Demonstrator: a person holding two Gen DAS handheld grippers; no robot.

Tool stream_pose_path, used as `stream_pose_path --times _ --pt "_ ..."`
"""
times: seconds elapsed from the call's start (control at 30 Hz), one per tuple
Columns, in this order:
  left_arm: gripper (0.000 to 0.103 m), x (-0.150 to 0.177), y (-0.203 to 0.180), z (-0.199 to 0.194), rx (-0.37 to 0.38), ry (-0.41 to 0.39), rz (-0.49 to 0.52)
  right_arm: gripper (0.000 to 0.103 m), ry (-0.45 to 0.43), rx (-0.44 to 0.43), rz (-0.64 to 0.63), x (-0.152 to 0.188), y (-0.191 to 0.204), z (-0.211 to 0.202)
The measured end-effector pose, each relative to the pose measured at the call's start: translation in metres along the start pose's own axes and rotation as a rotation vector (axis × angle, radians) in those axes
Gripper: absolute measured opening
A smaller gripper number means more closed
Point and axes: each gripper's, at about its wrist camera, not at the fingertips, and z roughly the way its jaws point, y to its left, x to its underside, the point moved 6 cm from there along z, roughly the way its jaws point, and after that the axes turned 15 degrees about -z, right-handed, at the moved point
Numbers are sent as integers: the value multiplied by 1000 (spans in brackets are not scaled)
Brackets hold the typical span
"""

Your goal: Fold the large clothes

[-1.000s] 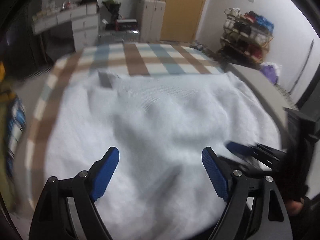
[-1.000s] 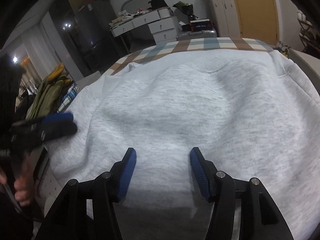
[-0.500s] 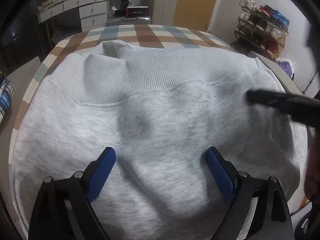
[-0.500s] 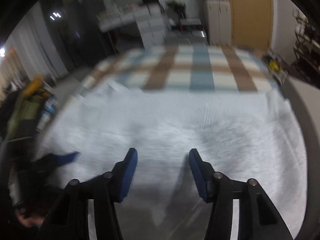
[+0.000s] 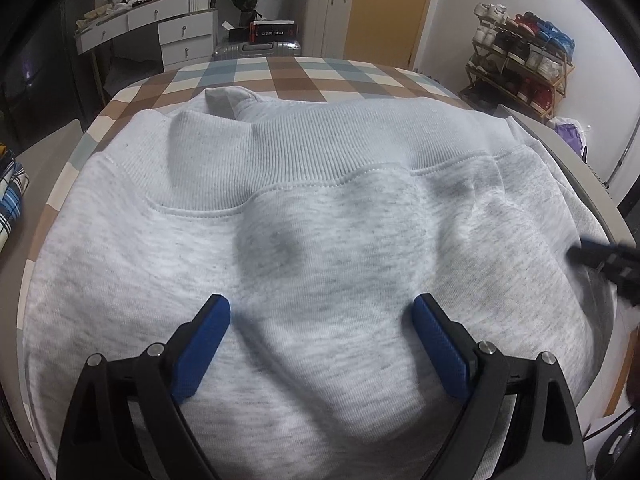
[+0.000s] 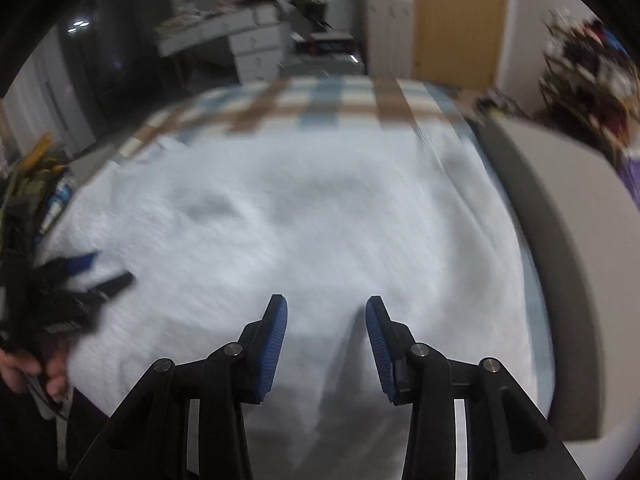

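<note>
A: Where is the sweatshirt (image 5: 320, 248) lying?

B: It is lying spread over the checked surface (image 5: 280, 76), its ribbed hem (image 5: 304, 160) facing away and rumpling into a few soft folds.

A: And the left tool (image 5: 320, 326)?

B: It is hovering over the near part of the cloth, its blue pads (image 5: 202, 350) standing wide apart and gripping nothing.

A: The right tool (image 6: 326, 330)?

B: Its pads are standing apart too — a narrower gap, nothing between them. That view is blurring, so fine detail is hard to tell.

A: What is standing around?

B: A shoe rack (image 5: 520, 68) is standing at the right, a white desk (image 5: 160, 28) with drawers at the far left, a suitcase (image 5: 256, 46) behind the surface — and a yellow door (image 5: 388, 8) beyond. Clothes (image 6: 36, 176) are piling up off the left edge.
</note>
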Motion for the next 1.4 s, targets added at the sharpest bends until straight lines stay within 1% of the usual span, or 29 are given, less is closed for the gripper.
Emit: stream_pose_path --times 0.03,0.07,0.1,0.17,0.2,0.27,0.33,0.47,0.5,0.57,0.63,0.67,0.73,0.77,0.83,0.87,0.9,0.93,1.0,1.03,1.1,1.17,1.2,1.23,1.27,1.3,1.33,1.37,1.4 --pt "91 0 -1 0 -2 1 0 42 22 -28 13 11 -2 13" --pt "91 -1 -1 1 -2 6 -3 42 -49 -20 9 11 -2 10" --pt "91 -2 -1 0 2 20 -8 43 -60 -11 1 12 0 11" --pt "88 -3 1 -9 15 76 -14 43 -51 12 11 8 2 11" --pt "88 -5 4 -24 34 77 -32 43 -40 19 16 6 3 12" --pt "88 -8 11 -58 54 -12 -33 43 -29 21 23 3 3 9" --pt "89 -3 26 -74 -4 -53 -4 43 -54 -2 40 1 6 -3" --pt "88 24 63 -49 -53 42 -43 43 -198 -55 51 2 13 -38" --pt "89 29 64 -45 -81 14 -6 42 -219 -77 41 3 19 -44" --pt "96 32 59 -40 -136 -17 53 43 -178 -80 29 10 26 -37" --pt "98 27 61 -39 -125 5 2 43 -61 -111 18 26 34 -4" --pt "98 24 61 -41 -120 21 -14 43 -131 -90 13 27 35 -8" --pt "98 17 62 -53 -115 49 -50 43 -102 -87 5 28 37 -13" --pt "98 12 61 -62 -107 41 -44 43 -92 -101 5 27 36 -16" --pt "99 -5 60 -82 -133 -23 -6 43 -127 -151 8 21 26 -32" --pt "99 -14 59 -87 -143 -50 18 43 -152 -132 3 17 17 -40" --pt "99 -26 59 -90 -144 -67 48 51 -176 -88 -4 11 5 -48" --pt "99 -34 59 -89 -146 -66 66 64 -194 -33 -5 3 -12 -56" --pt "99 -61 66 -73 -173 -37 80 72 -231 42 0 -14 -42 -62" --pt "99 -70 69 -62 -174 -10 73 72 -244 79 -4 -25 -60 -60" --pt "99 -87 79 -37 -183 56 51 72 -201 125 -17 -42 -84 -42" --pt "98 -88 79 -11 -127 151 41 72 -143 121 -26 -56 -102 -17" --pt "97 -86 82 -3 -126 182 20 67 -103 100 -31 -63 -109 0" --pt "95 -82 84 7 -130 223 8 40 -65 76 -27 -68 -111 12" --pt "83 -79 83 11 -118 261 6 23 -24 38 -22 -72 -112 25" --pt "69 -76 82 14 -98 286 5 0 23 3 -14 -73 -113 38" --pt "66 -75 79 12 -86 283 10 0 56 -8 3 -70 -113 45" --pt "52 -75 76 8 -81 268 25 0 52 -28 16 -68 -110 45" --pt "33 -73 72 3 -83 249 48 0 24 -83 16 -66 -106 39"
